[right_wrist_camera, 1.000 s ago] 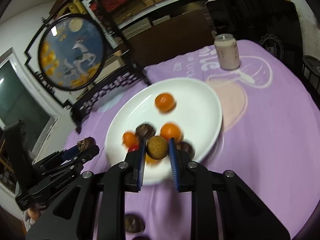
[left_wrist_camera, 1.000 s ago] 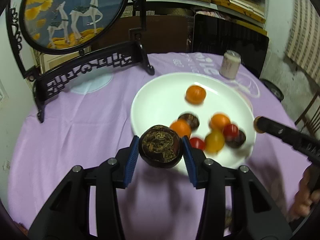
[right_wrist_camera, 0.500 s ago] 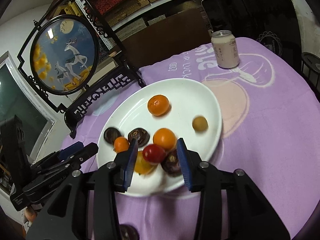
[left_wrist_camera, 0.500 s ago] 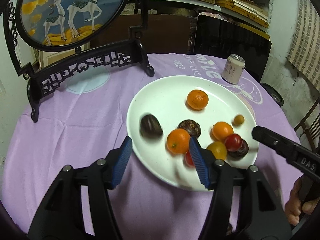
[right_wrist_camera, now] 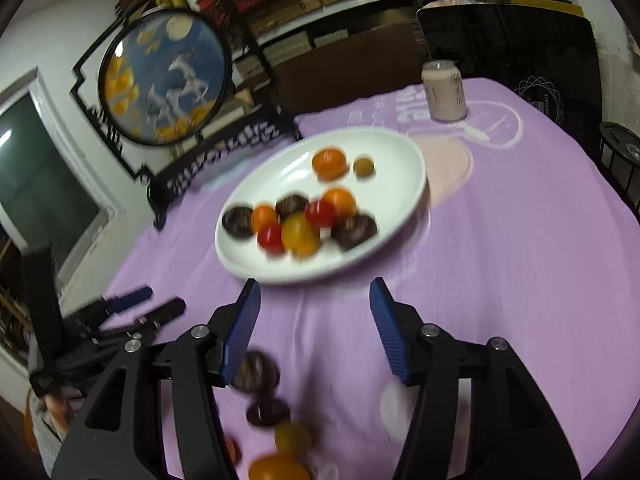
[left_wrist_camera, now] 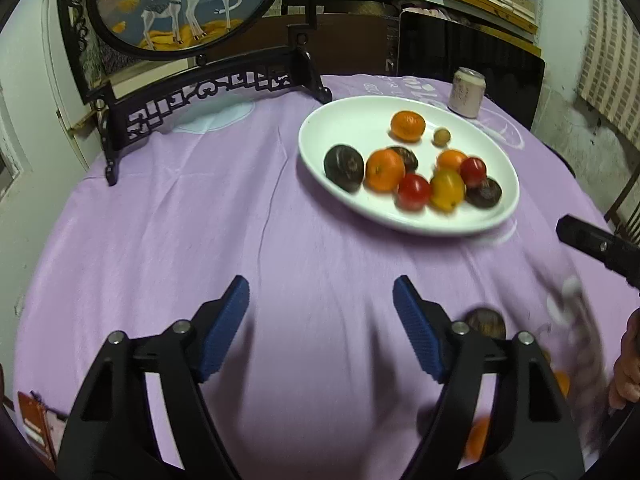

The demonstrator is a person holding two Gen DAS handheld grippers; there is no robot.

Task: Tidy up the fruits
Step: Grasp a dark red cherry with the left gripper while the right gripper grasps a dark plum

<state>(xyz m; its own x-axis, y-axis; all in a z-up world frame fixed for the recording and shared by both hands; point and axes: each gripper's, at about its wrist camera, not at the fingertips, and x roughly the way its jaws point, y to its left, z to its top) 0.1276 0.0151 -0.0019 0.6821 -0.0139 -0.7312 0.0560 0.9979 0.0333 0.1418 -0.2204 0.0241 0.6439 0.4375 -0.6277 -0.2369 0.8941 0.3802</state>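
A white plate point(left_wrist_camera: 344, 118) point(right_wrist_camera: 404, 160) on the purple cloth holds several fruits: oranges, red and yellow tomatoes, dark passion fruits and a small brown longan point(left_wrist_camera: 442, 136) point(right_wrist_camera: 363, 167). My left gripper point(left_wrist_camera: 321, 307) is open and empty, pulled back over bare cloth short of the plate. My right gripper point(right_wrist_camera: 314, 310) is open and empty just before the plate's near rim. Loose fruits lie on the cloth near me: a dark one point(left_wrist_camera: 485, 322) point(right_wrist_camera: 255, 371), another dark one point(right_wrist_camera: 267, 412), a yellow one point(right_wrist_camera: 292, 437) and an orange one point(right_wrist_camera: 279, 467).
A round deer picture on a black carved stand point(left_wrist_camera: 208, 84) point(right_wrist_camera: 168, 80) stands at the back left. A pale drink can point(left_wrist_camera: 466, 92) point(right_wrist_camera: 444, 90) stands behind the plate. A dark chair back point(left_wrist_camera: 472, 52) is beyond the table.
Both grippers let their fruits go onto the plate, the dark fruit from the left and the longan from the right, then opened wide and drew back toward me.
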